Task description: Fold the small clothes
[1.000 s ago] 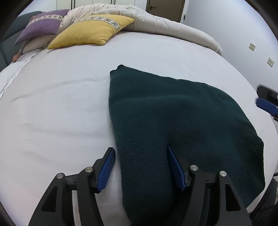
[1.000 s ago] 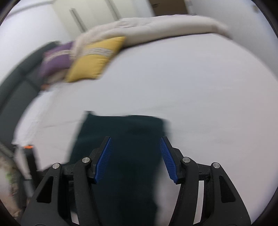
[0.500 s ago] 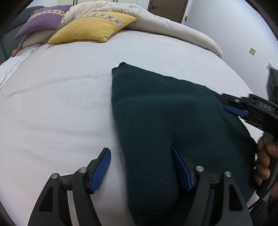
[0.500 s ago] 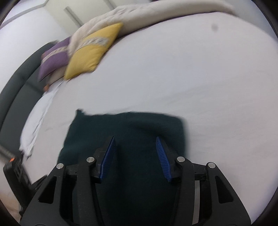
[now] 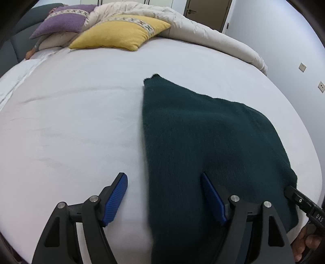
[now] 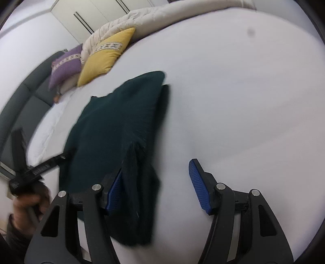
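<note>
- A bedroom in a home: a wide bed (image 5: 85,121) with a smooth white sheet fills most of both views.
- At its far end lie a yellow cushion (image 5: 119,33) and a purple cushion (image 5: 63,24), each with a patterned band, resting against a dark padded headboard (image 6: 18,105).
- A cream duvet (image 5: 203,34) is bunched in a long roll along the far edge of the bed.
- A brown door (image 5: 207,12) with a handle stands beyond the bed.
- White wardrobe doors (image 6: 85,18) with dark vertical handles line the wall behind the cushions.
- Two wall sockets (image 5: 302,67) sit on the pale wall.
- A dark green knitted garment (image 5: 203,142) lies on the sheet.
</note>
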The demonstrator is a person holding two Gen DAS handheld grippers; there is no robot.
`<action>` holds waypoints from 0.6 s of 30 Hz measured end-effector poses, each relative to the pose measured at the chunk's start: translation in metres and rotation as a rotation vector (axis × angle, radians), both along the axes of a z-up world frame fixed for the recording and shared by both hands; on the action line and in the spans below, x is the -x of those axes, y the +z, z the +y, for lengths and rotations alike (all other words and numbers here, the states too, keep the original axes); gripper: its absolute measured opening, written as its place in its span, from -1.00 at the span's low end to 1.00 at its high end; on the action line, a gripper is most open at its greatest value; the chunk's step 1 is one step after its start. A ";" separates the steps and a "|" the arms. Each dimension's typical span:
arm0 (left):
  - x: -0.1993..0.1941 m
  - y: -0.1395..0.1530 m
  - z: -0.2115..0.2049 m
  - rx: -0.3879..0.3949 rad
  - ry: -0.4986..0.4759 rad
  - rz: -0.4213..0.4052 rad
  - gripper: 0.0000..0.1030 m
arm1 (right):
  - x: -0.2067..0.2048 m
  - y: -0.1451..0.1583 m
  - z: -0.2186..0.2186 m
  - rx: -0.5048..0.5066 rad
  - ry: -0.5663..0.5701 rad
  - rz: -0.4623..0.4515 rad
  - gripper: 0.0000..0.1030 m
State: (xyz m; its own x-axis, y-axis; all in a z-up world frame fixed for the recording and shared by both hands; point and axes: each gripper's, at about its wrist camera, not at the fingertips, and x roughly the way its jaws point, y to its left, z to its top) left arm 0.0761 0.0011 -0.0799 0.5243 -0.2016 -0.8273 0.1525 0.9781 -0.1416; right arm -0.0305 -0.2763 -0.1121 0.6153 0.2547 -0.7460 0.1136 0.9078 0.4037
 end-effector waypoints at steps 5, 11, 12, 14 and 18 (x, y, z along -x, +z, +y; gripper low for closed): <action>0.040 0.031 0.010 -0.072 0.052 -0.145 0.51 | 0.024 0.029 -0.002 0.149 -0.074 -0.036 0.14; 0.103 0.091 0.015 -0.157 0.111 -0.448 1.00 | 0.058 0.085 -0.015 0.206 -0.177 -0.154 0.18; 0.111 0.100 0.014 -0.162 0.116 -0.488 1.00 | 0.061 0.100 -0.018 0.209 -0.179 -0.190 0.22; 0.126 0.122 0.013 -0.171 0.127 -0.541 1.00 | 0.071 0.129 -0.006 0.240 -0.180 -0.284 0.40; 0.149 0.161 0.010 -0.186 0.121 -0.625 1.00 | 0.106 0.190 0.021 0.334 -0.170 -0.483 0.91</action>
